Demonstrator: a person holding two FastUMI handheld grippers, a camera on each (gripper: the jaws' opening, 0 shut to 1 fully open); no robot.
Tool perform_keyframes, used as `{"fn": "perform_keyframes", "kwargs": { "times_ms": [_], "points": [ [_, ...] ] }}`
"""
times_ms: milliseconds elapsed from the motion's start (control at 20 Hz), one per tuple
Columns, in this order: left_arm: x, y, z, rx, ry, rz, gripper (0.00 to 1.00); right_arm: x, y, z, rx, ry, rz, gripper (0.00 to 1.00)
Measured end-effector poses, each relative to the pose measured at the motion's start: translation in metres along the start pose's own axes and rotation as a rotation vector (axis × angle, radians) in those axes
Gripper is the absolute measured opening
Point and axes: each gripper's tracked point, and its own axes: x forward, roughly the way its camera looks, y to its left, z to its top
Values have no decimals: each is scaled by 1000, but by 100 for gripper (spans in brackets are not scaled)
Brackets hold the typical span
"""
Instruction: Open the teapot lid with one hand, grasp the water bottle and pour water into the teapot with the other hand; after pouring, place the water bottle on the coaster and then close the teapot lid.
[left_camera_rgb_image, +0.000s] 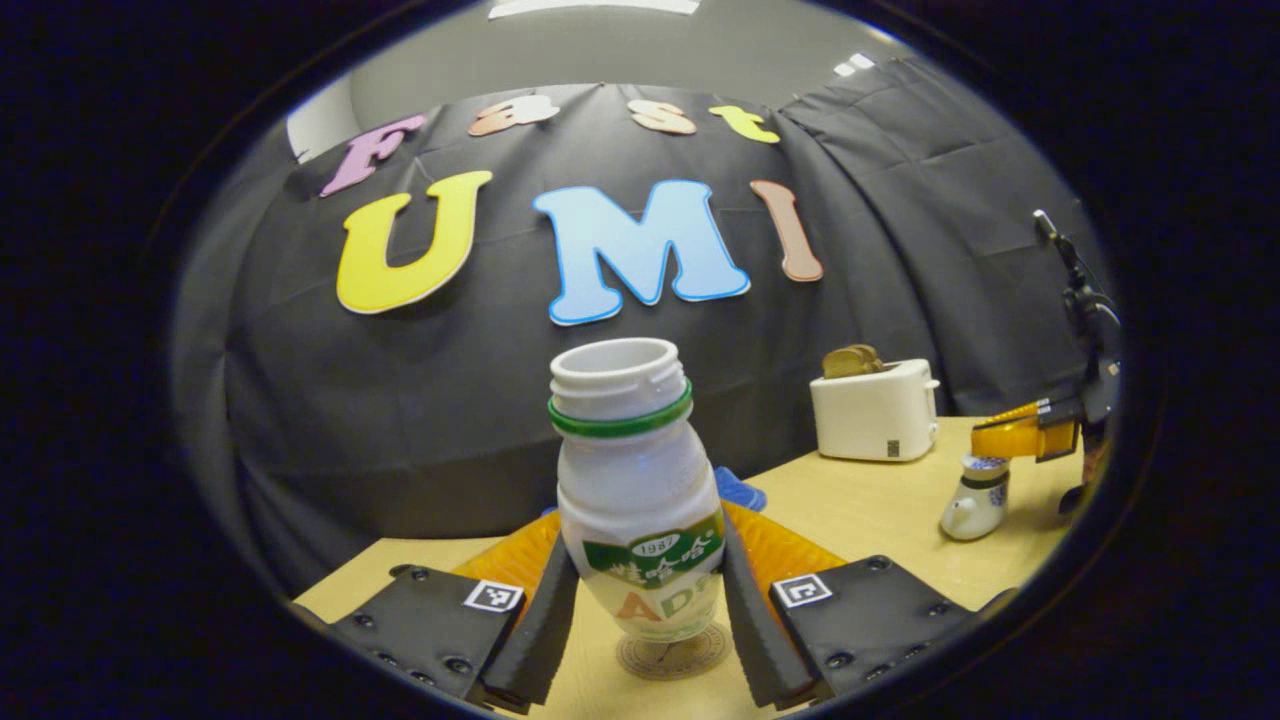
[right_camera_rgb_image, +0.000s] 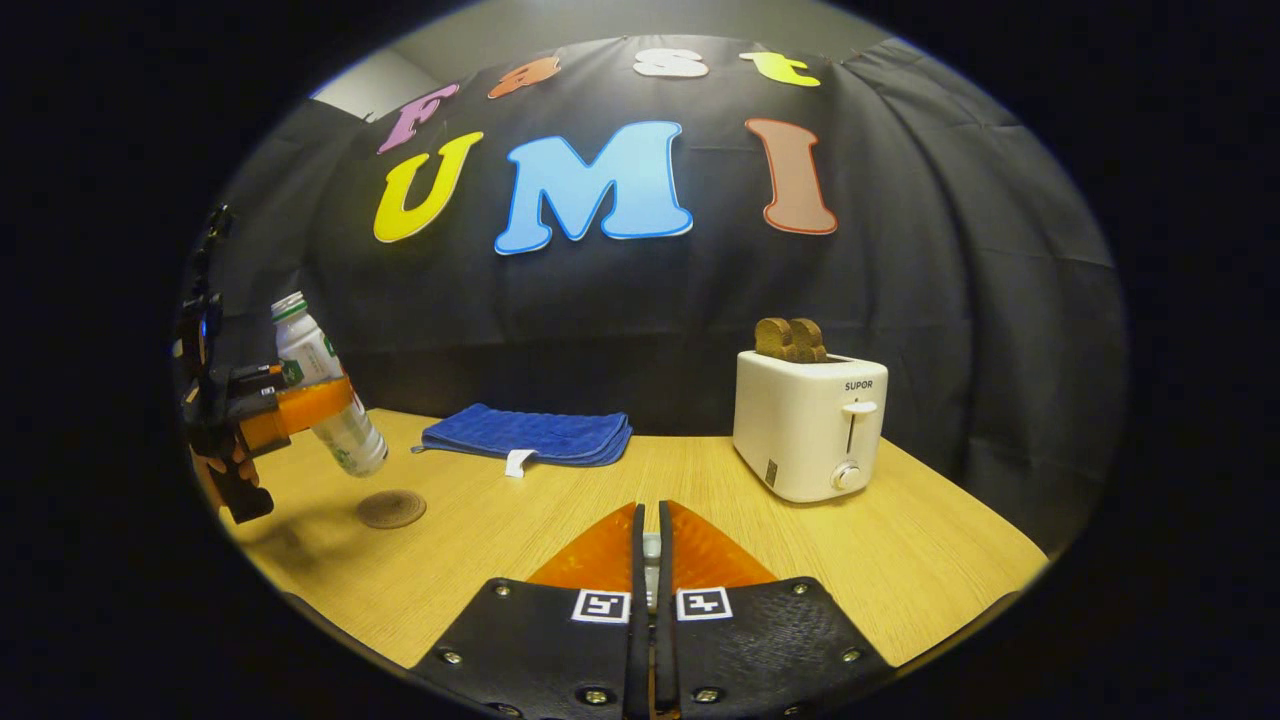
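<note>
Both left fingers (left_camera_rgb_image: 545, 620) clamped my upright white plastic bottle (left_camera_rgb_image: 640, 500); round brown coaster (left_camera_rgb_image: 672, 655) lay directly beneath, six o'clock; right fingers (right_camera_rgb_image: 650, 600) clenched.

A white toaster (right_camera_rgb_image: 808, 425) holding toast (right_camera_rgb_image: 790, 339) stands right of a folded blue cloth (right_camera_rgb_image: 528, 436) on the wooden table (right_camera_rgb_image: 930, 570).

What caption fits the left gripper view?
Left gripper holds the open water bottle above the coaster; teapot and toaster beyond.
</note>
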Motion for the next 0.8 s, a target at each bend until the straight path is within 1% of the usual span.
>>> {"fn": "perform_keyframes", "kwargs": {
  "times_ms": [100,250,350,500,550,600,650,700,750,800],
  "points": [
    [2,13,-6,-63,13,15,80,2,1,-5,-14,13,-3,3],
    [10,26,-21,-121,46,24,78,0,1,-5,-33,2,-14,3],
    [13,27,-30,-151,64,22,76,-1,1,-6,-37,-3,-18,3],
    [15,25,-35,-170,74,14,76,-1,0,-9,-25,4,-20,3],
    [15,23,-36,-168,78,13,82,-2,-1,-12,-25,8,-22,3],
    [15,24,-36,-162,81,16,82,-1,0,-13,-26,8,-20,3],
    [17,23,-38,-159,83,14,76,1,0,-18,-23,19,-23,3],
    [18,22,-40,-158,87,12,74,-1,-2,-20,-22,23,-24,3],
    [19,21,-41,-155,94,6,77,-1,-1,-18,-22,18,-33,3],
    [20,17,-45,-154,103,2,81,-1,-1,-20,-26,20,-33,6]
  ]
}}
